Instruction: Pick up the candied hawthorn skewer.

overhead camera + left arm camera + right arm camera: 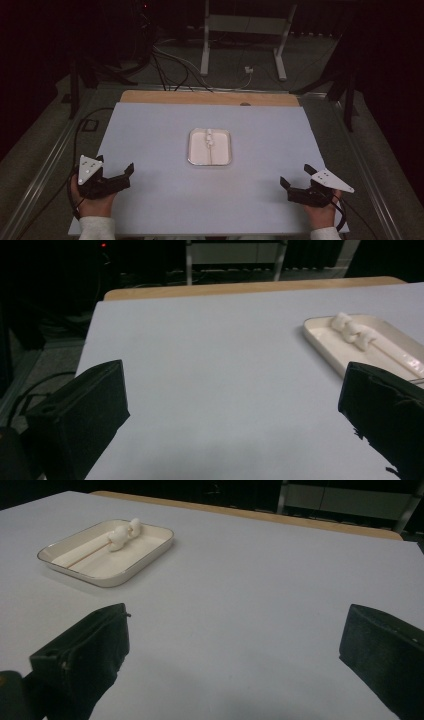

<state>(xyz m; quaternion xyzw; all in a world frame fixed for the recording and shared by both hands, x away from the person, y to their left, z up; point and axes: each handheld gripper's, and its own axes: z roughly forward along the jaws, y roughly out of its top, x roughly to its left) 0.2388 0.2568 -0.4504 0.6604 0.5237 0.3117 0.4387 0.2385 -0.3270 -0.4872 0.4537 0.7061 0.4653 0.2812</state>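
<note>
Both grippers sit at the near edge of the table (150, 130), one in each hand, well apart. Left gripper (116, 172) at the near-left, jaws spread wide, nothing between them; its own view shows bare tabletop in the gap. Right gripper (297, 181) at the near-right, jaws likewise wide apart and holding nothing. Both point inward toward the centre. Tray (196, 152) is mid-table, roughly between the two grippers and farther out, well clear of both. Shallow, cream, rounded corners, thin dark rim. Inside: a skewer (89, 554) lying lengthwise with small white pieces (124, 533) bunched at its far end. Wooden table edge visible beyond the pale top sheet
</note>
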